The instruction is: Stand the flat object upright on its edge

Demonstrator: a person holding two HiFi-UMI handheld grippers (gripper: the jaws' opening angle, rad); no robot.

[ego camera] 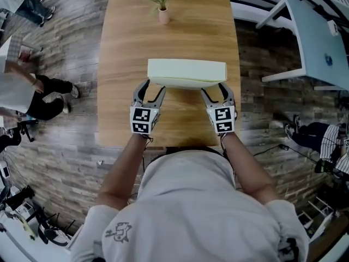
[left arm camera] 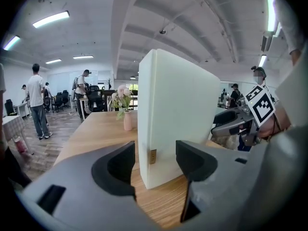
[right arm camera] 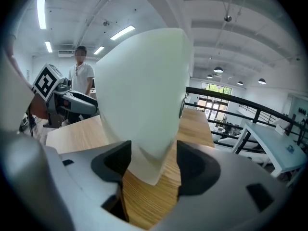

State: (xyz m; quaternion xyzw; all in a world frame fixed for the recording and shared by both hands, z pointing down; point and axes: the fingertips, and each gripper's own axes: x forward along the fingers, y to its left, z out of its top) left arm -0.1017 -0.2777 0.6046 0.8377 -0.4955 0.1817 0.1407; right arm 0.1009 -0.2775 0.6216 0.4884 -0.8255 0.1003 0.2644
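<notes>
**Head view:** A pale flat box (ego camera: 187, 72) stands on its long edge across the middle of a wooden tabletop (ego camera: 122, 42). It is well short of a small pink vase of flowers (ego camera: 163, 14) at the far end. The left tongs (ego camera: 151, 87) and right tongs (ego camera: 215, 88) bracket the box's two near bottom corners.

**Left gripper view:** The jaws stand apart with the box's narrow end between them. A sliver of tabletop shows beside the left pad (left arm camera: 118, 167), and neither pad appears to press. A small brass-coloured fitting (left arm camera: 152, 156) sits low on the end face.

**Right gripper view:** These jaws are spread wide. The box's other corner hangs between them, apparently clear of both pads (right arm camera: 192, 165).

The box looks upright as the task asks. It appears rigid and probably light, and its smooth matte faces may slip under hard pads. The tall panel on a thin base would likely topple from a nudge near the top. The safest hold seems to be across its thickness, low at the ends.
</notes>
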